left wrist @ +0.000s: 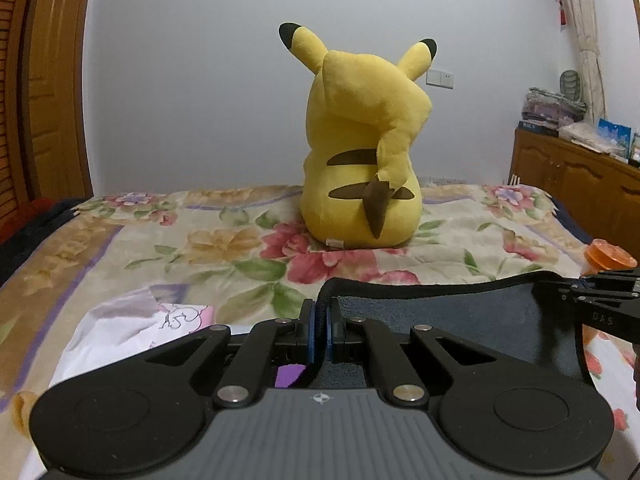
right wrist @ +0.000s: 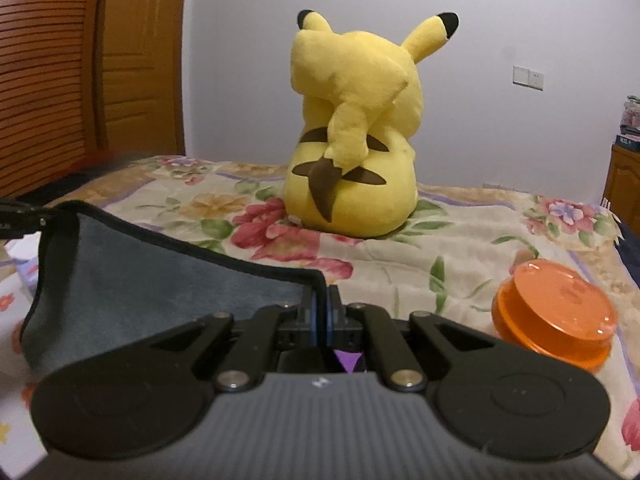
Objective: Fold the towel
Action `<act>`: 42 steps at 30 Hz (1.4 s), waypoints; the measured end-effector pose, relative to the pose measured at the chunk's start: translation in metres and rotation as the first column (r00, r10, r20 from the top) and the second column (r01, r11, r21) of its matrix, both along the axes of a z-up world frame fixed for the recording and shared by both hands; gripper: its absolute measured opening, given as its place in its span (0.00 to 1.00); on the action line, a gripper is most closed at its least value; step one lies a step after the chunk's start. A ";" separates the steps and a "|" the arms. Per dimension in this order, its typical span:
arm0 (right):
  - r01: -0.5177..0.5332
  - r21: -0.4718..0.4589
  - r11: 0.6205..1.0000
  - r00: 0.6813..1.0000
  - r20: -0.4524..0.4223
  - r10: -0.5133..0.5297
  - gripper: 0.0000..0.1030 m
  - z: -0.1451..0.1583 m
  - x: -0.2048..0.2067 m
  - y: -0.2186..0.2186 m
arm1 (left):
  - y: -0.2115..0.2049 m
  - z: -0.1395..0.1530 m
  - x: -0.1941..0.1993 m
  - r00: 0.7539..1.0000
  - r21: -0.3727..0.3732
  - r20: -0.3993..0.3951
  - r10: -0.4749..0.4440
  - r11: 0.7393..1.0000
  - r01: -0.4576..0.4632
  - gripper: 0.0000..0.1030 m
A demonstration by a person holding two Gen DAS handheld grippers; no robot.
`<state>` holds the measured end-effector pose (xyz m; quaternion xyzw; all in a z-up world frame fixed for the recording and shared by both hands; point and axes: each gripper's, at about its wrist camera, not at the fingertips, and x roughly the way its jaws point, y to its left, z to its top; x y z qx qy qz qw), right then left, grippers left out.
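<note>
A dark grey towel [left wrist: 440, 316] with a black hem hangs stretched between my two grippers above the floral bed. My left gripper [left wrist: 321, 320] is shut on the towel's left corner. My right gripper [right wrist: 321, 308] is shut on the towel's [right wrist: 152, 280] right corner. In the left wrist view the right gripper [left wrist: 592, 292] shows at the far right, holding the hem. In the right wrist view the left gripper [right wrist: 24, 216] shows at the far left edge. The towel's lower part is hidden behind the gripper bodies.
A large yellow plush toy [left wrist: 360, 140] sits on the floral bedspread [left wrist: 200, 240] ahead, its back to me. An orange lidded jar [right wrist: 556, 312] stands on the bed at the right. White cloth [left wrist: 132, 320] lies at the left. A wooden cabinet [left wrist: 580, 188] stands far right, a wooden door [right wrist: 80, 60] left.
</note>
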<state>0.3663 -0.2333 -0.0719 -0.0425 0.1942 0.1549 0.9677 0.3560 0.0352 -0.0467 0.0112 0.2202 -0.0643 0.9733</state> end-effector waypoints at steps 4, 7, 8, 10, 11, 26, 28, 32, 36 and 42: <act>0.013 -0.010 1.000 1.000 -0.009 -0.014 0.05 -0.011 0.009 0.002 | 0.002 -0.009 0.015 1.000 0.005 -0.016 0.016 1.000 -0.015 0.08; 0.020 -0.022 1.000 0.999 -0.031 -0.020 0.05 -0.022 0.017 0.004 | 0.003 -0.021 0.025 0.999 0.021 -0.037 0.025 0.999 -0.024 0.08; 0.020 -0.025 0.999 0.999 -0.040 -0.021 0.05 -0.026 0.020 0.005 | 0.003 -0.027 0.028 0.998 0.024 -0.048 0.028 0.999 -0.027 0.08; 0.017 -0.042 0.999 0.998 -0.054 -0.020 0.05 -0.034 0.024 0.008 | 0.003 -0.037 0.032 0.997 0.033 -0.067 0.032 0.999 -0.030 0.08; 0.015 -0.051 0.999 0.998 -0.058 -0.018 0.05 -0.036 0.025 0.010 | 0.002 -0.042 0.034 0.997 0.041 -0.076 0.035 0.999 -0.031 0.08; 0.057 -0.071 0.996 0.992 -0.108 -0.065 0.53 -0.048 0.015 0.007 | 0.006 -0.064 0.025 0.991 0.040 -0.133 0.026 0.999 -0.021 0.32; 0.037 -0.064 0.997 0.992 -0.116 -0.044 0.52 -0.047 0.005 0.006 | 0.004 -0.066 0.016 0.990 0.051 -0.140 0.014 0.999 -0.007 0.33; 0.026 -0.053 0.998 0.989 -0.142 -0.034 0.52 -0.048 -0.015 0.006 | 0.005 -0.069 -0.002 0.986 0.054 -0.169 0.005 0.999 0.004 0.35; 0.025 -0.025 0.999 0.986 -0.166 -0.029 0.52 -0.045 -0.033 0.006 | 0.003 -0.067 -0.017 0.983 0.061 -0.183 -0.004 0.998 0.015 0.39; 0.008 -0.044 0.999 0.983 -0.182 -0.015 0.52 -0.042 -0.054 0.012 | -0.002 -0.066 -0.036 0.977 0.071 -0.212 -0.021 0.997 0.036 0.44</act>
